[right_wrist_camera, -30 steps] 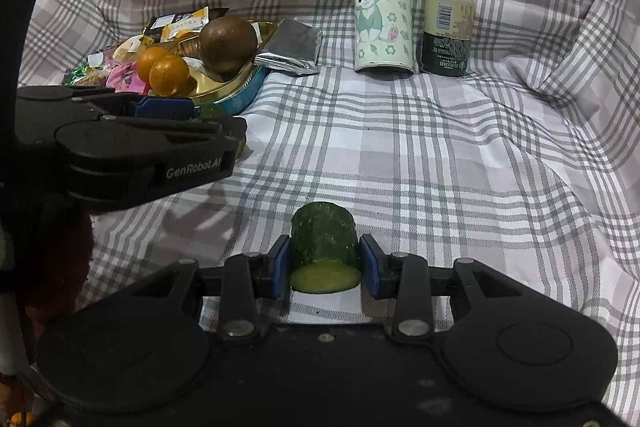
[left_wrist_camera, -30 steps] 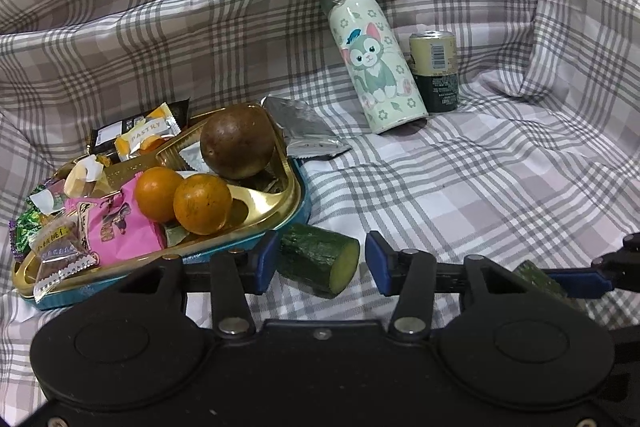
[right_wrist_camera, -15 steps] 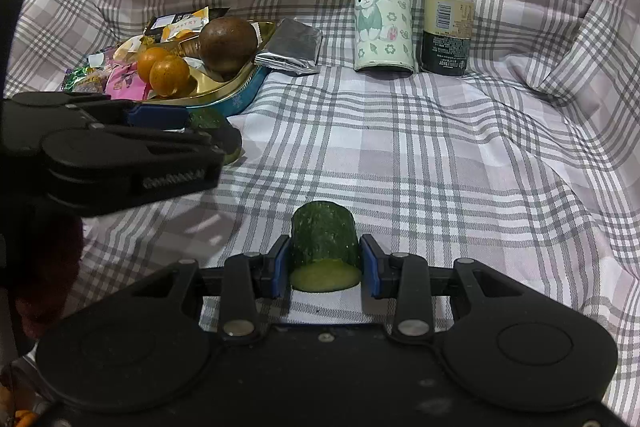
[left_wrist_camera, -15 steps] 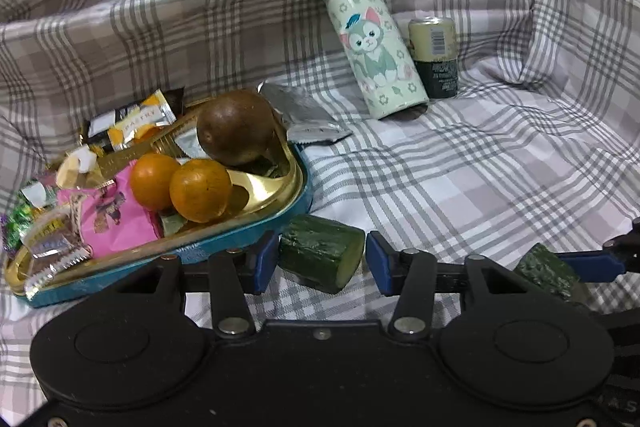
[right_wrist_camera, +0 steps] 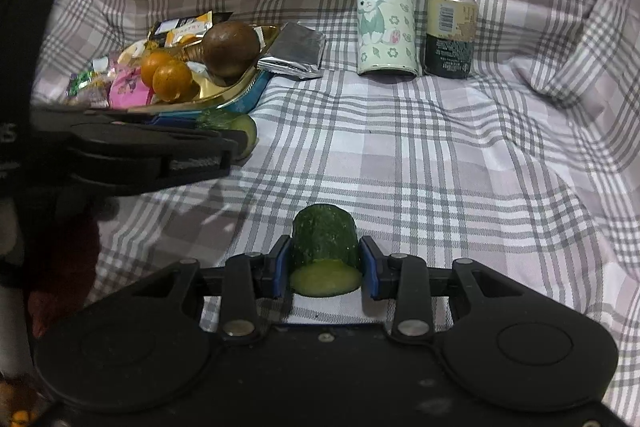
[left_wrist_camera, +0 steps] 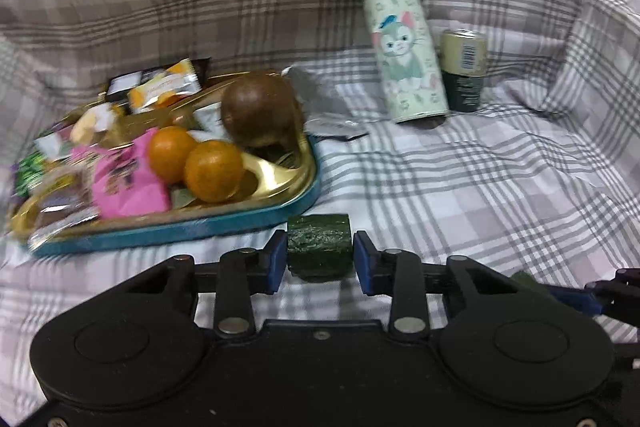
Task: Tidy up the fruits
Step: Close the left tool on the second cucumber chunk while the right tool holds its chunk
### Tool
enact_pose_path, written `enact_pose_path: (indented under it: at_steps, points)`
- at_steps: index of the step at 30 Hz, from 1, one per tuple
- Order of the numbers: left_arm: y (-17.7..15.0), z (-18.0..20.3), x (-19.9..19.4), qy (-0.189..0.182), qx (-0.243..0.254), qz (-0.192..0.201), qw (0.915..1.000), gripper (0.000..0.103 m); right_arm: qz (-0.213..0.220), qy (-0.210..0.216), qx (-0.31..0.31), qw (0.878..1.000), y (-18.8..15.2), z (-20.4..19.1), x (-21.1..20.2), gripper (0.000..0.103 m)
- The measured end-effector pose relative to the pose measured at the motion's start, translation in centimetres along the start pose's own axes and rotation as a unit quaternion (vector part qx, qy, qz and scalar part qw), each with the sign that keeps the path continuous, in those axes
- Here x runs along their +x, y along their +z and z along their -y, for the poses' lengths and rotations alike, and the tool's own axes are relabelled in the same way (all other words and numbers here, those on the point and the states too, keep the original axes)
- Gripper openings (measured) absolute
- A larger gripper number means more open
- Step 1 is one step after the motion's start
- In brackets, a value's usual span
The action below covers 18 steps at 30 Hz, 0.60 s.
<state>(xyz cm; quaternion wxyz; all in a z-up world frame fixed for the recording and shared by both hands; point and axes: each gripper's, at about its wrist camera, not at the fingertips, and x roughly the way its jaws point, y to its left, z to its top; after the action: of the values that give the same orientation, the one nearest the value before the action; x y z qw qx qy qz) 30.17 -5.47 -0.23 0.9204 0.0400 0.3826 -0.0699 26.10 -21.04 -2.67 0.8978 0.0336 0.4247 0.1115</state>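
- Between the blue pads of the left gripper (left_wrist_camera: 320,259) sits a cucumber piece (left_wrist_camera: 319,247), dark rind up, just in front of the tray (left_wrist_camera: 224,227); the jaws are closing, narrow now, both pads at the piece's ends.
- From the right wrist view, that same gripper (right_wrist_camera: 236,143) shows side-on beside the tray (right_wrist_camera: 248,95), and only here does the piece's pale cut face (right_wrist_camera: 246,131) show past its tip.
- Right gripper (right_wrist_camera: 325,273) holds a second cucumber piece (right_wrist_camera: 324,243), jaws narrow, pads pressed on its sides, cut face toward the camera, above the plaid cloth (right_wrist_camera: 440,167).
- Left wrist view catches only a green sliver of that second piece (left_wrist_camera: 526,279) and a blue fingertip (left_wrist_camera: 576,297) at the lower right edge.
- On the gold tray lie two oranges (left_wrist_camera: 196,163) touching each other, a round brown fruit (left_wrist_camera: 260,111) behind them, and snack packets (left_wrist_camera: 128,183) filling the left half.
- A silver packet (right_wrist_camera: 294,53) lies just beside the tray's far corner; the right view shows it sharply, the left view blurs it.
- Further back stand a cat-print bottle (right_wrist_camera: 384,11) and a can (right_wrist_camera: 450,35), close together, against the rumpled cloth.
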Motion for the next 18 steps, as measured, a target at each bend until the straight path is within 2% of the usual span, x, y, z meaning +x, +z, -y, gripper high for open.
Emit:
enact_pose_path:
  at_steps: [6,12,18]
  points:
    - [-0.7,-0.4,-3.7,0.034,-0.014,-0.015,0.9992,0.043,0.016,-0.001,0.034,0.999,0.2,1.5,-0.5,0.038]
    - [-2.0,-1.0,-7.4,0.050,-0.029,-0.018,0.9981,0.043,0.041,-0.012,0.019,0.999,-0.3,1.1,-1.1,0.038]
    - [-4.1,-1.8,-11.0,0.050,-0.047,-0.020,0.9975,0.043,0.067,-0.006,-0.007,0.998,-1.2,0.4,-2.4,0.037]
